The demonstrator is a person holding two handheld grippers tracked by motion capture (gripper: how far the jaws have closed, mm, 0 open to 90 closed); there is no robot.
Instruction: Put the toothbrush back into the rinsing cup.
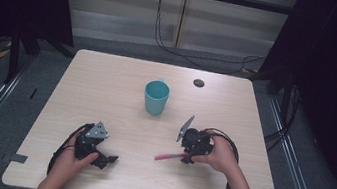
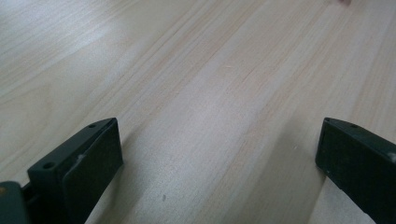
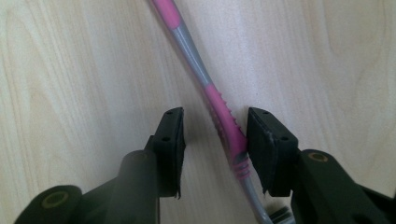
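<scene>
Toothbrush (image 3: 219, 112): pink and grey, ribbed grip, lying flat on the worktop (image 1: 108, 80) just in front of you, right of centre. Your right hand-held gripper (image 3: 215, 135) straddles its handle, jaws apart, one jaw touching it. Your left hand-held gripper (image 2: 219, 154) is spread wide over bare pale wood. A teal cup (image 1: 156, 97) stands mid-worktop; grey floor and dark curtains surround it.

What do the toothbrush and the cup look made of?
Toothbrush: likely plastic, smooth grey handle with pink, ribbed grip sections that may be rubbery. Cup: teal, even matte colour, probably plastic, possibly glazed ceramic; too small to tell.
</scene>
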